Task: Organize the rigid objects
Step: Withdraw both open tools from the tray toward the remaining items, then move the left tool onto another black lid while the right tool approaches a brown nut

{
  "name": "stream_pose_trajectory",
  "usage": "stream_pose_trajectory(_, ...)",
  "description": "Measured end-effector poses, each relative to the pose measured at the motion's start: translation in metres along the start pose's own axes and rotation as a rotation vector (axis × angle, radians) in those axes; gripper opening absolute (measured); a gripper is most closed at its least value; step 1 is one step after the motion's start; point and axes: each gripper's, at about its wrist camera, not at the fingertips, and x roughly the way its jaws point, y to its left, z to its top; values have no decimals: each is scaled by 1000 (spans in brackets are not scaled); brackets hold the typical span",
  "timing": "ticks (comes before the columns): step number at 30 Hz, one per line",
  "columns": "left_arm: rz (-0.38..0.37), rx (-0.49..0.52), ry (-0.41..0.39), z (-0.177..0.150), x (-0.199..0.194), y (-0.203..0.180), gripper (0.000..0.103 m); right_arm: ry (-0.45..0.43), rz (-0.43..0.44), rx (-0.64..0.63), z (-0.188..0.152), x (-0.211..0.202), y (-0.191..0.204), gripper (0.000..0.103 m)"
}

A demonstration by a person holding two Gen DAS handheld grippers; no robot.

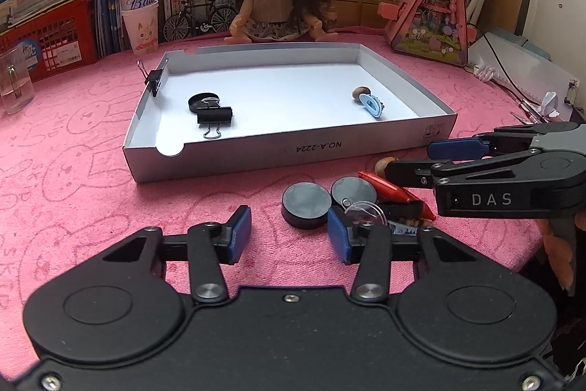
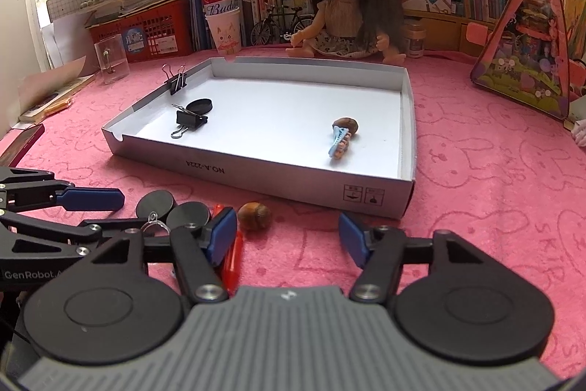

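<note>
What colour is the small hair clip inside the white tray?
Light blue; the hair clip shows best in the right wrist view.

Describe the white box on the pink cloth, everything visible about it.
The white box is a shallow, open cardboard tray, rectangular, with thin upright walls, thumb notches and "NO.A-2224" printed upside down on its near wall. It lies flat on the pink cloth. One binder clip grips its left wall; inside lie another binder clip, a black disc, a nut and a blue clip.
</note>
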Motion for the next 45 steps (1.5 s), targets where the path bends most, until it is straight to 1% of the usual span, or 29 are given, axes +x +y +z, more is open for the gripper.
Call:
stream_pose_trajectory(7,2,-1,-6,3,6,-3,44,5,12,-16,2,3,5,55)
stream_pose_trajectory(10,7,-1,-7,3,8,-3,44,7,11,-18,2,5,6,51)
stream_pose_trajectory(21,21,4,-18,3,10,-4,43,6,6,-20,3,7,6,50)
stream_pose_trajectory(27,21,-1,-20,3,10,-4,40,7,7,-22,3,8,7,50)
stream_pose_trajectory(32,19,-4,-19,5,11,-4,36,8,7,-34,3,9,10,48)
stream_pose_trajectory(45,19,-4,-19,5,10,-3,32,8,11,-49,3,11,15,43)
